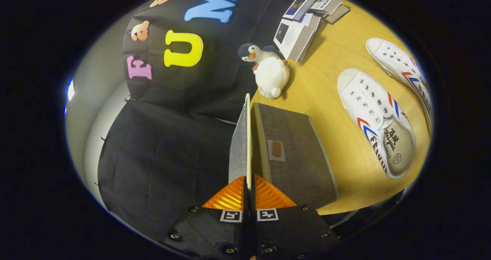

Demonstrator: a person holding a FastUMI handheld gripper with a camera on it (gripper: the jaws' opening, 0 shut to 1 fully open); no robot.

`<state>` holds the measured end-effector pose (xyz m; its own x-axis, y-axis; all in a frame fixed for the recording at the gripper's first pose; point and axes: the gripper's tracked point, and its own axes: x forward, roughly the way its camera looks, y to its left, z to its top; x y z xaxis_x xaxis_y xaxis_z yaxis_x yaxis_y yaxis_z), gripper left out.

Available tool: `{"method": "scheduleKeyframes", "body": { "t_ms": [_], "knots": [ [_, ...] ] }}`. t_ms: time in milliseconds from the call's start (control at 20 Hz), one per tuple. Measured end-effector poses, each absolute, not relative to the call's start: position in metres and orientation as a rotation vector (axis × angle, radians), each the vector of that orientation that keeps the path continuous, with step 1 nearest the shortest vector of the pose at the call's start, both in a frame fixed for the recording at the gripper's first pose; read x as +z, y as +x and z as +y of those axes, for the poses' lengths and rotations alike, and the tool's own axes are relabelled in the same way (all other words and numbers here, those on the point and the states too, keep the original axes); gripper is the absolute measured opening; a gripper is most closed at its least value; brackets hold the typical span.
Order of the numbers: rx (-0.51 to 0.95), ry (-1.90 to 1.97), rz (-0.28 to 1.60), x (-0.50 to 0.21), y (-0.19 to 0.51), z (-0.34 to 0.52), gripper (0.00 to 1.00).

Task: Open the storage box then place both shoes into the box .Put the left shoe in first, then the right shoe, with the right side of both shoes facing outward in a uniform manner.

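The tongs [249,198] pinch the thin edge of the storage box's lid [241,141], lifted upright beside the grey box [299,156] on the bench [326,95]; it looks light, stiff. Beyond lie two white shoes [378,122], soft canvas, best gripped at the heel collar.

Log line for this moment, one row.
stage: opening box | hand-held gripper: shut on lid | storage box: lid raised | shoes: both on table
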<state>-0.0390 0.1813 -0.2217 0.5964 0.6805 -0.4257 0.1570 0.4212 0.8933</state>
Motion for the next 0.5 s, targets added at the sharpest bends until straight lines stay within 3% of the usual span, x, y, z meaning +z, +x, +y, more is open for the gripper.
{"method": "scheduleKeyframes", "body": {
  "t_ms": [500],
  "knots": [
    [0.547,1.010,0.819,-0.138,-0.018,0.242,0.00]
  ]
}}
